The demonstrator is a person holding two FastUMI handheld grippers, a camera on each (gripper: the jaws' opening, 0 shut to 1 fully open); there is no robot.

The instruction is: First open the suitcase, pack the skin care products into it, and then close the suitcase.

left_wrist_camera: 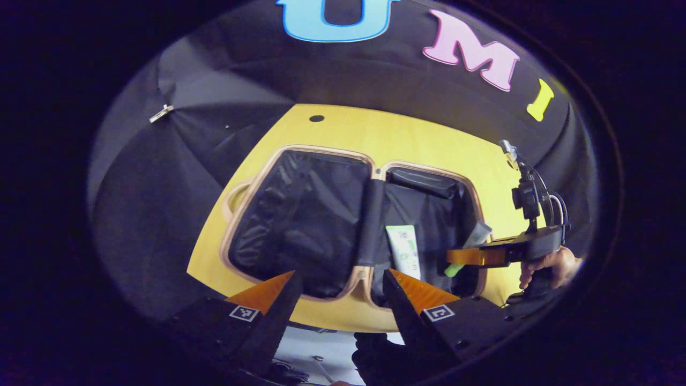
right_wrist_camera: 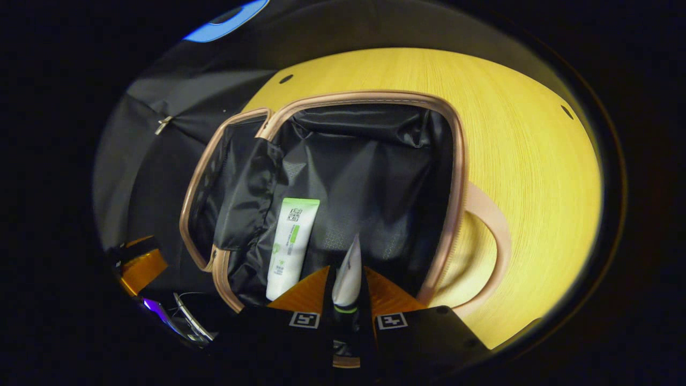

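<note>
Suitcase: the suitcase (left_wrist_camera: 300,225) lies open and flat on the yellow wooden table (left_wrist_camera: 343,128), both halves side by side, joined at a central hinge strip, each lined in black fabric with a tan rim.

Left half: in the left gripper view the left half (left_wrist_camera: 289,220) holds nothing loose that can be made out; its lining is a creased black panel.

Right half: the right half (right_wrist_camera: 375,177) contains a white tube with green print (right_wrist_camera: 292,246) lying on the lining close to the hinge side, its length running toward the near rim.

Second product: a grey-white tube with a green band (right_wrist_camera: 347,273) is clamped between the right gripper's fingers, hanging over the right half just beside the white tube; whether it touches the lining cannot be told.

Right gripper: the right gripper (right_wrist_camera: 347,292) has its fingers drawn narrow, both pressing on that tube; in the left gripper view it reaches in from the right, a hand (left_wrist_camera: 552,265) holding it.

Left gripper: the left gripper (left_wrist_camera: 340,284) stands wide apart and holds nothing, hovering above the near edge of the suitcase around the hinge.

Handle: a tan handle (right_wrist_camera: 490,252) sticks out from the right half's outer side, resting on the table.
</note>
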